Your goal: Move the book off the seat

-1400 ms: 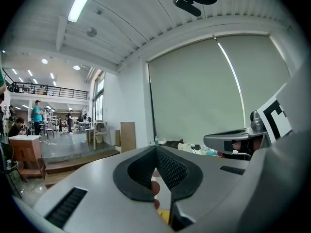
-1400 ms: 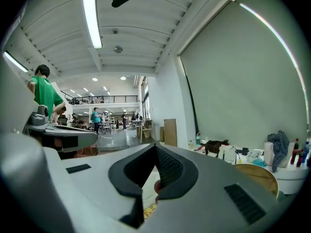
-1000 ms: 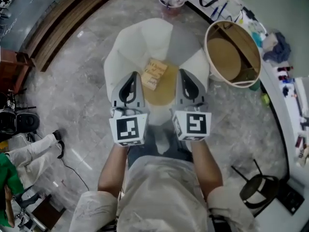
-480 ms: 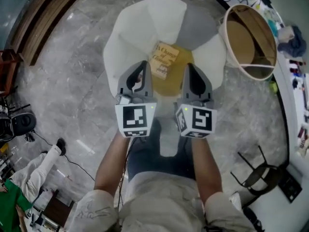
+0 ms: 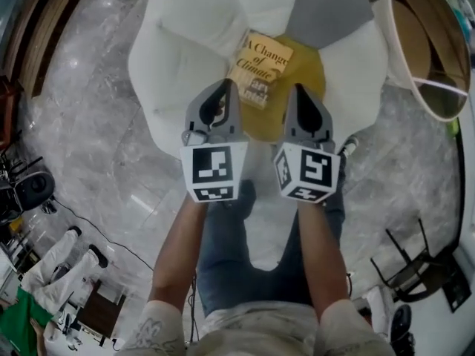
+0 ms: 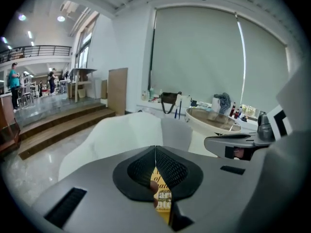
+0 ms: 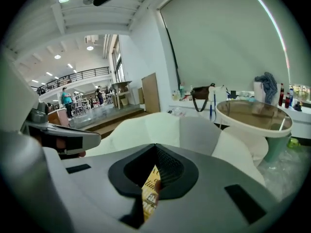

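Barely started: book (image 5: pixel 261 67) flat and face up on the mustard seat cushion (image 5: pixel 310 76) of the white armchair (image 5: pixel 171 58), toward the back of the seat, in neither tool's grip. Left hand-held gripper (image 5: pixel 225 87) and right hand-held gripper (image 5: pixel 300 93) side by side over the front of the seat, both aimed at the book. Both pairs of jaws pressed together with nothing between them (plain in each gripper view: black pads (image 6: pixel 138 169) closed to a single seam). Left tip just beside the book's near edge, as seen from the head view; right tip apart from it, over bare cushion. Left to do, by the look of it: open up, take hold of the book, lift it clear and set it down somewhere off the chair. Nearly everything, in short.

Hard to tell whether the left tip touches the book or merely overlaps it from above. Near lower corner of the cover hidden behind that gripper. Only a thin yellow sliver of the book through the gap below the shut jaws in either gripper view. Armchair back cut off at the top edge of the head view. No obvious landing spot in sight; round table (image 5: pixel 434 35) at the right partly out of frame.
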`<state>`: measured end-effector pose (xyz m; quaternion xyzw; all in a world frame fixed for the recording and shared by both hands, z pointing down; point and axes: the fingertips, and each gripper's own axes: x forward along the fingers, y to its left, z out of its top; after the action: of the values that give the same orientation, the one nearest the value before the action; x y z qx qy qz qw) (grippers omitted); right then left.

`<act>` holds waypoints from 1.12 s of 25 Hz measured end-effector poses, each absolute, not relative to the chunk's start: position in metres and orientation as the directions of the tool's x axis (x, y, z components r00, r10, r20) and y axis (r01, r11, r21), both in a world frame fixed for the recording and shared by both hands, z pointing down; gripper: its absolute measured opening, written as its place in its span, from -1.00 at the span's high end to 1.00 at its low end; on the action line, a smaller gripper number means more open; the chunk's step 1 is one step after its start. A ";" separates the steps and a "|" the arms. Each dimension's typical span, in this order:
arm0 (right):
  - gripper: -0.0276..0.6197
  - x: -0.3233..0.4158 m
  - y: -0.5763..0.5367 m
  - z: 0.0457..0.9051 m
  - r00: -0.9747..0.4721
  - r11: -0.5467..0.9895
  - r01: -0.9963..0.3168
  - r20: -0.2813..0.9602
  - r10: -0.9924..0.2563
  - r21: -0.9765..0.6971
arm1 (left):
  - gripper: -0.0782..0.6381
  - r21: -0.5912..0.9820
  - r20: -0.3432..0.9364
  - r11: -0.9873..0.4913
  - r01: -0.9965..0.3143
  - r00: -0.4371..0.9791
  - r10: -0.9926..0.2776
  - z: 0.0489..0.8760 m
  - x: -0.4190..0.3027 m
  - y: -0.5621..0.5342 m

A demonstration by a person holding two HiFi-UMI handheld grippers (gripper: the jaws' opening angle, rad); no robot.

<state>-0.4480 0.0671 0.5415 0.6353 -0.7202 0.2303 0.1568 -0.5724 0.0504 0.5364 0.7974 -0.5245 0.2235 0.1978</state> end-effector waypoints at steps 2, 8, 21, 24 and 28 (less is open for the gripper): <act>0.91 -0.445 0.070 0.577 -0.128 0.052 -0.987 0.552 -0.824 -0.151 | 0.77 0.085 0.597 -0.377 -0.922 0.350 -0.722 0.570 -0.571 0.052; 0.91 -0.445 0.066 0.650 -0.116 0.016 -0.986 0.605 -0.788 -0.167 | 0.66 0.102 0.651 -0.375 -0.921 0.347 -0.674 0.647 -0.567 0.041; 0.44 -0.451 0.079 0.782 -0.159 -0.036 -0.970 0.735 -0.659 -0.242 | 0.23 0.170 0.779 -0.417 -0.893 0.381 -0.498 0.788 -0.566 0.033; 0.38 -0.453 0.083 0.805 -0.167 -0.046 -0.967 0.757 -0.632 -0.252 | 0.13 0.188 0.806 -0.421 -0.887 0.384 -0.450 0.815 -0.564 0.033; 0.31 -0.457 0.082 0.830 -0.183 -0.043 -0.965 0.779 -0.600 -0.260 | 0.08 0.208 0.824 -0.418 -0.884 0.389 -0.412 0.840 -0.565 0.027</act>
<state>-0.4570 0.0816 0.8296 0.5981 -0.6539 0.4049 0.2255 -0.5653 0.0270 0.8401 0.7640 -0.4242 0.3542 0.3330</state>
